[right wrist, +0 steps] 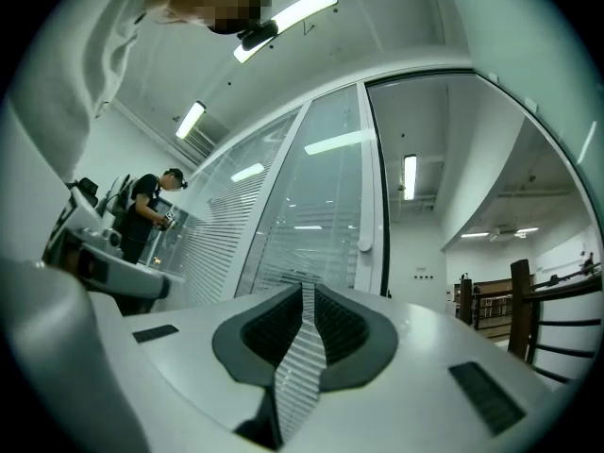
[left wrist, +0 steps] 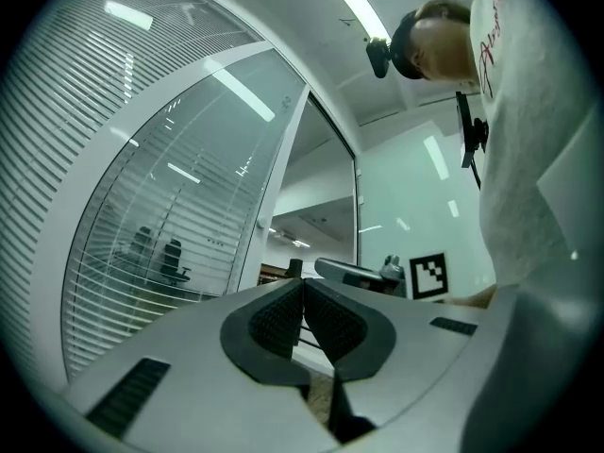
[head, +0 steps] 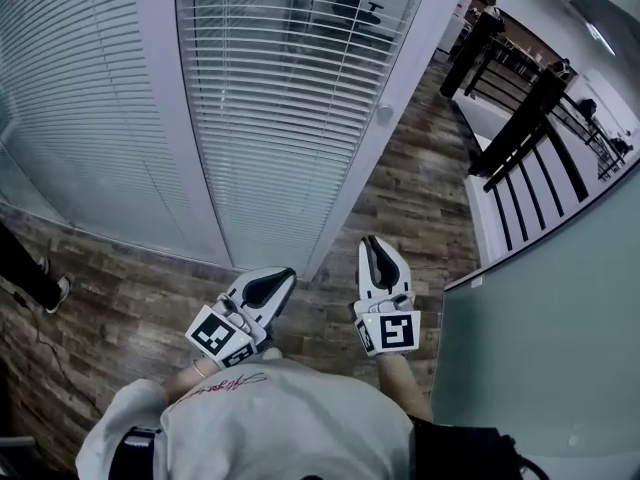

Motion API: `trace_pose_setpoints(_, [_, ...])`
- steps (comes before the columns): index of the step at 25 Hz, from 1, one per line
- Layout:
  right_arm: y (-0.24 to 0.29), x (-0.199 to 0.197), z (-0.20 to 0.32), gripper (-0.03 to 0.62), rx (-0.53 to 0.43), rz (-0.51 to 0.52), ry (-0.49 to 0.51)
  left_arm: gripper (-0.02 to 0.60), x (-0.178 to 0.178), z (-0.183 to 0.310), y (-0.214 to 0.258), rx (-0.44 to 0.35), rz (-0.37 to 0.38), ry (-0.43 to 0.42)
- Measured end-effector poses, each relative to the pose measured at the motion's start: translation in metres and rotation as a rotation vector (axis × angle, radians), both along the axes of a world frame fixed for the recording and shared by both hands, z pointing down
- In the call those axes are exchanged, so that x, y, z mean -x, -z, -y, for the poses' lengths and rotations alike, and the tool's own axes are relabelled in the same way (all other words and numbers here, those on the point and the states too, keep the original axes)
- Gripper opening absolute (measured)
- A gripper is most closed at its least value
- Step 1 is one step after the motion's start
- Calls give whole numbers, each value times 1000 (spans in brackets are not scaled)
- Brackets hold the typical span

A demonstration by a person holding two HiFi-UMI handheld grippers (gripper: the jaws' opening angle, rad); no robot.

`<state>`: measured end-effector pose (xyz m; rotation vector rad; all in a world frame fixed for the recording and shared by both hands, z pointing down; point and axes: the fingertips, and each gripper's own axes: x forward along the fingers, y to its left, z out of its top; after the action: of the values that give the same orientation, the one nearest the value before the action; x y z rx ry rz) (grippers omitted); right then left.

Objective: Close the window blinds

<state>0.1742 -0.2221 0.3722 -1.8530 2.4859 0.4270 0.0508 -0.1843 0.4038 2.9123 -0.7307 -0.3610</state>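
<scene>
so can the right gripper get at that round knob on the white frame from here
Probably yes: the round knob sits ahead of the right gripper with nothing in between. Its jaws are shut, though, so they'd have to open first to grasp it.

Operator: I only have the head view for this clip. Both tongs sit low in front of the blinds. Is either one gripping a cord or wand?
Observer: Not the left one. In the left gripper view, the left tongs are shut with nothing between them.
Operator: And the right?
Observer: The right tongs are shut and empty too. Only the blinds show through the slit below the pads.
Operator: I see a leg at my left edge. Who is that?
Observer: The right gripper view shows a person in black standing by the blinds and looking down at their hands.
</scene>
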Motion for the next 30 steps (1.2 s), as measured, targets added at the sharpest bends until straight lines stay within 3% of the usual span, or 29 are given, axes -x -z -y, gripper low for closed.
trace_pose_setpoints(3, [22, -6, 47, 28, -36, 14, -49, 18, 4, 18, -9, 10, -8, -7])
trace_pose_setpoints(9, [73, -19, 90, 53, -173, -98, -133, 18, 1, 36, -11, -3, -10, -16])
trace_pose_setpoints(11, [88, -22, 111, 89, -158, -93, -151, 18, 2, 42, -8, 2, -4, -26])
trace_pose_setpoints(15, [91, -31, 149, 98, -124, -82, -209, 18, 6, 48, -24, 18, 3, -50])
trace_pose_setpoints(24, [113, -53, 196, 121, -76, -66, -315, 18, 21, 47, -9, 26, -9, -37])
trace_pose_setpoints(30, [120, -51, 203, 121, -97, -241, -407, 18, 30, 46, -3, 37, -12, -24])
